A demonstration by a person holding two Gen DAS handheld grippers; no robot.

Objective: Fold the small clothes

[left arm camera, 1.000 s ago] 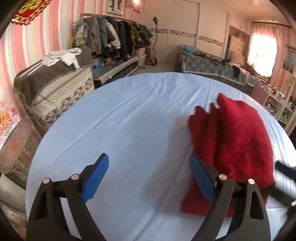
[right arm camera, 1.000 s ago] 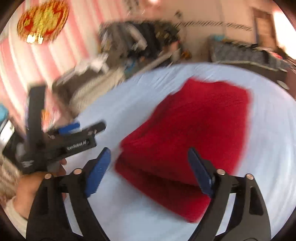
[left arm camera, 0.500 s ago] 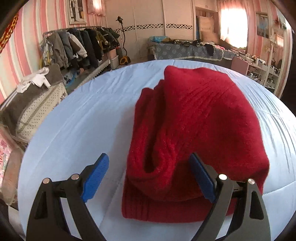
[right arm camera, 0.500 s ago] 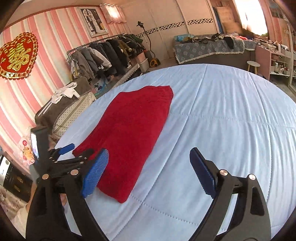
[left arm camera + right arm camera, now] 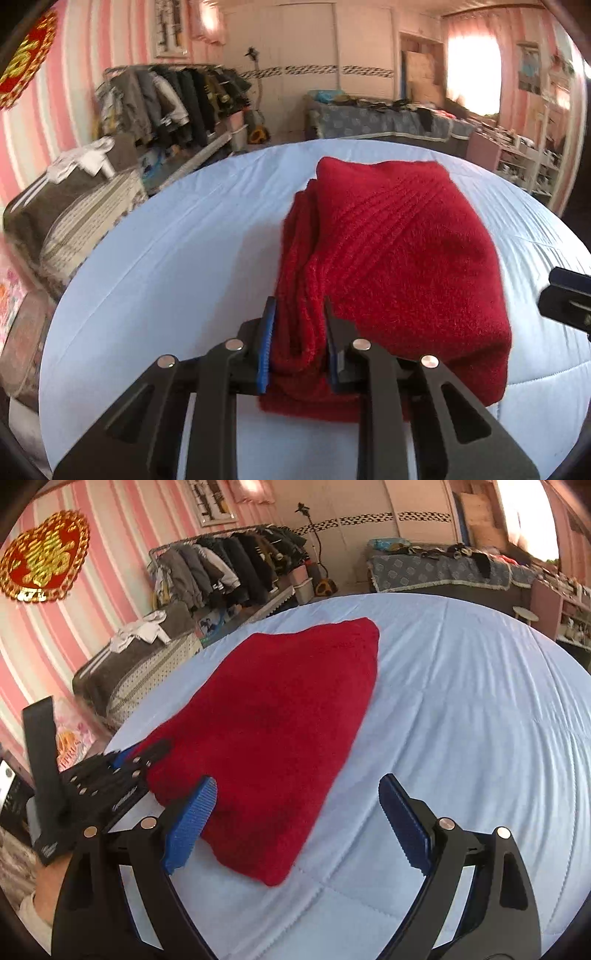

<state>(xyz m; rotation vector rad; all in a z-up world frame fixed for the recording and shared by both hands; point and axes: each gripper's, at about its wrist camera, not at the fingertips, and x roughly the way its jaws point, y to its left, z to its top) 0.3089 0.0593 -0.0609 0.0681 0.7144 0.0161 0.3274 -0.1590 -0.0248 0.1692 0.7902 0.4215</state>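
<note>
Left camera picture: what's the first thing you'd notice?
A fuzzy red sweater, folded, lies in the middle of the pale blue bed cover. The left tongs pinch a bunched near edge of it. The right tongs hang open above the cover beside the sweater.

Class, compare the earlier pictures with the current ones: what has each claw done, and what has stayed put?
The left claw has closed on the near edge of the red sweater, pinching its stacked folds; half a second ago it was open. The right claw remains open, holding nothing. The sweater still lies folded on the blue bedspread.
</note>
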